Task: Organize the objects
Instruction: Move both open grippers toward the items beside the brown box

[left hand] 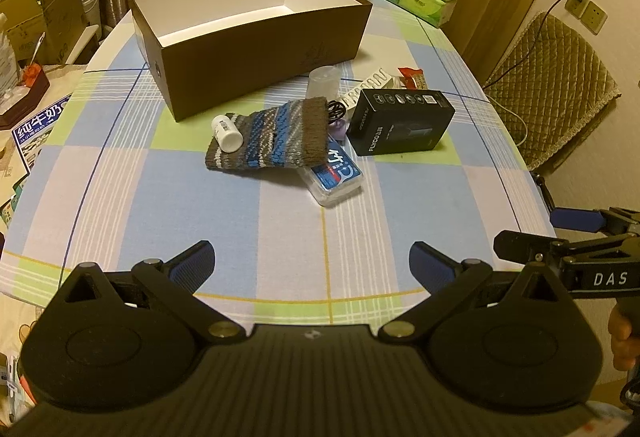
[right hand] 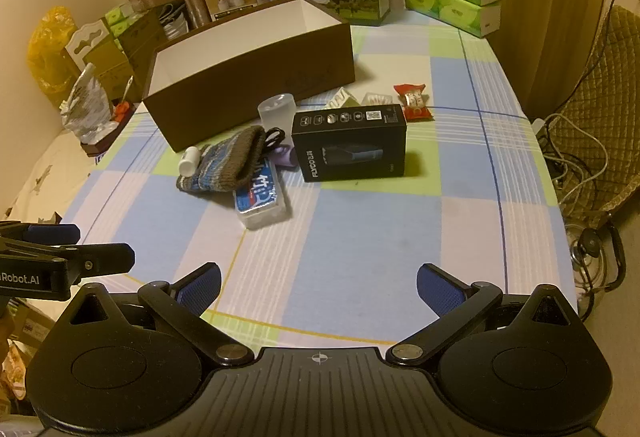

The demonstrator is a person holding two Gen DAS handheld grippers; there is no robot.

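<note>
The blue ribbed fingers (left hand: 192,263) of the left gripper (left hand: 312,261) stand wide apart and hold nothing, only the checked tablecloth (left hand: 160,197) shows between them. The right gripper (right hand: 318,285) is the same: spread to its full width, empty, hanging over the near edge of the table and well apart from the objects.

The large brown cardboard box with white inside (left hand: 256,37) stands open at the far side of the table, and as far as its inside is visible it is empty (the near wall hides part of the floor). So I judge that the task has hardly begun.

All the things to be sorted lie in a loose heap just in front of the box: a small white pill bottle (left hand: 227,133) touching a striped knitted woollen pouch (left hand: 272,137), a clear flat plastic case with a blue label (left hand: 334,179) partly under the pouch, a black rectangular carton (left hand: 400,121) to its right, a translucent plastic cup (left hand: 323,79) near the box wall, and a red-wrapped candy (right hand: 414,101) beyond the carton. Some small pale packets and a dark item beside the pouch are too unclear to name. Everything is left to be moved.
</note>
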